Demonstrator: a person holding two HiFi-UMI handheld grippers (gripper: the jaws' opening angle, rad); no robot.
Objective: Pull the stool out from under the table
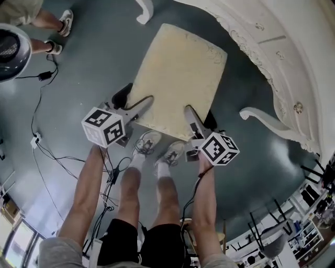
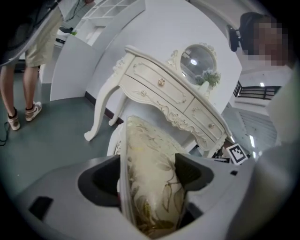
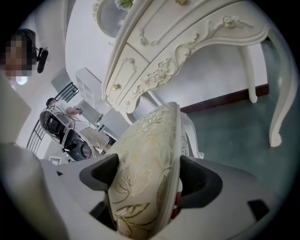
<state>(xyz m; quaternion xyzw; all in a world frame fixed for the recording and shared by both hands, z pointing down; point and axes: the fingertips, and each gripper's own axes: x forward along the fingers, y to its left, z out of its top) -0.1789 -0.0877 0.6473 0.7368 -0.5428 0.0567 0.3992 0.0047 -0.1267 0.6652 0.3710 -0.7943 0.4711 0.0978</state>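
Observation:
The stool [image 1: 178,78] has a cream, gold-patterned cushion and stands on the grey-green floor in the middle of the head view. Its whole top shows, just left of the white carved table [image 1: 272,57]. My left gripper [image 1: 139,108] is shut on the cushion's near left edge, and my right gripper [image 1: 192,118] is shut on its near right edge. In the left gripper view the cushion [image 2: 150,178] fills the gap between the jaws, with the table [image 2: 164,91] beyond. The right gripper view shows the cushion [image 3: 147,173] pinched the same way under the table's drawers [image 3: 154,61].
A curved table leg [image 1: 267,121] lies right of the stool and another leg [image 1: 145,11] is at the top. Black cables [image 1: 47,152] trail over the floor on the left. Another person's feet [image 1: 58,31] stand at top left. My own feet [image 1: 157,149] are just behind the stool.

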